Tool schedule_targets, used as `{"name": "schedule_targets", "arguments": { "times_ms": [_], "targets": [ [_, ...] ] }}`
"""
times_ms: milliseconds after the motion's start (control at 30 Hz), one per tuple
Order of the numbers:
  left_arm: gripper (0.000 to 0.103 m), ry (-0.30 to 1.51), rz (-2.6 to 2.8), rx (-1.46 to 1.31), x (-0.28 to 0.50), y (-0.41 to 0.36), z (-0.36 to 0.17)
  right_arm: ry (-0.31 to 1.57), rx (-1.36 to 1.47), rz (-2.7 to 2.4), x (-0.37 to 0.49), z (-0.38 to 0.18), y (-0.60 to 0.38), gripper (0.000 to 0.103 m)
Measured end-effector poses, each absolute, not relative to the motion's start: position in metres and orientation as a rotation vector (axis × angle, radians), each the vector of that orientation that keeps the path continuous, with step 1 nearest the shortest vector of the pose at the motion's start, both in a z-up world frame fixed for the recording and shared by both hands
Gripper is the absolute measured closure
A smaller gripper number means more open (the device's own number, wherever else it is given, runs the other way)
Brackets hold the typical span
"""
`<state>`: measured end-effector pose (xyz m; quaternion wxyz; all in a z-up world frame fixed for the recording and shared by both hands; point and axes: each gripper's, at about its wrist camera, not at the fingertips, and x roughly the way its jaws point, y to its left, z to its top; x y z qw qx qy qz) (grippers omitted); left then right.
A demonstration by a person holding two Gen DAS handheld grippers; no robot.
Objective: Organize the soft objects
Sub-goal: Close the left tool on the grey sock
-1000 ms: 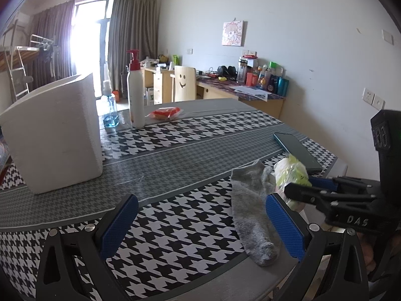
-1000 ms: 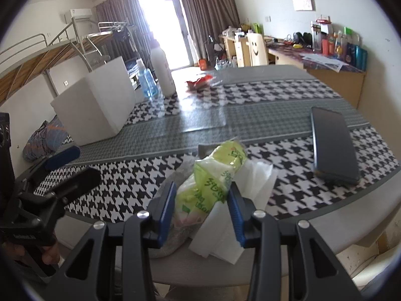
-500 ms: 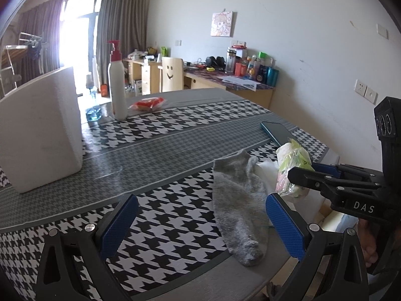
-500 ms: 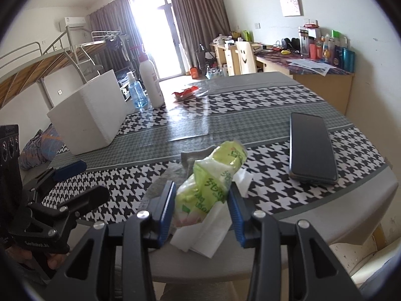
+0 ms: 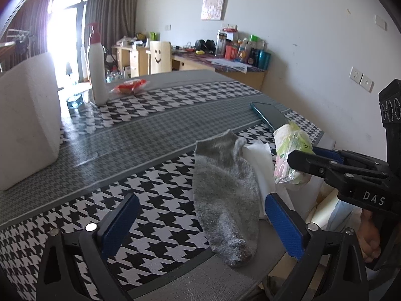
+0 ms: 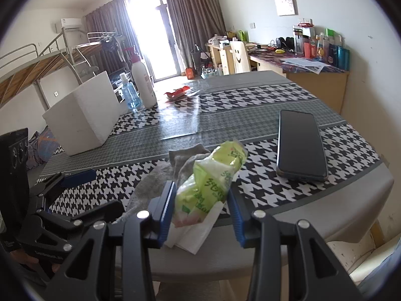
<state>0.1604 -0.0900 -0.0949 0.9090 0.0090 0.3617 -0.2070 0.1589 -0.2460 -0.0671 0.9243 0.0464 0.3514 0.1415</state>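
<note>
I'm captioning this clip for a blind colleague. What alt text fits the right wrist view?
The right gripper is shut on a green tissue pack above a white tissue at the edge of a houndstooth table. Behind it lies a gray sock, with a black phone to the right.

A grey sock (image 5: 225, 188) lies flat on the table (image 5: 155, 130) between the left hand-held gripper (image 5: 200, 223)'s wide-apart blue pads (image 5: 285, 223).

Dorm-style bedroom: bunk bed (image 6: 37, 60), cluttered desk (image 6: 313, 67), curtained balcony door (image 6: 155, 32).
</note>
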Motion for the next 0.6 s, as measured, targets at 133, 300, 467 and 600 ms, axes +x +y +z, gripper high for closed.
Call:
{"name": "schedule_targets", "arguments": {
  "times_ms": [133, 300, 467, 600],
  "targets": [
    [0.018, 0.782, -0.440, 0.028, 0.165, -0.096, -0.101, 0.718, 0.093, 0.288, 0.158, -0.068, -0.248, 0.057],
    [0.020, 0.800, -0.454, 0.048, 0.164, -0.104, -0.106, 0.720, 0.098, 0.291, 0.159, -0.070, -0.250, 0.057],
    [0.037, 0.829, -0.482, 0.056, 0.167, -0.110, -0.112, 0.725, 0.100, 0.294, 0.160, -0.072, -0.251, 0.057],
    [0.044, 0.848, -0.492, 0.072, 0.166, -0.113, -0.115, 0.721, 0.101, 0.296, 0.161, -0.072, -0.253, 0.057]
  ]
}}
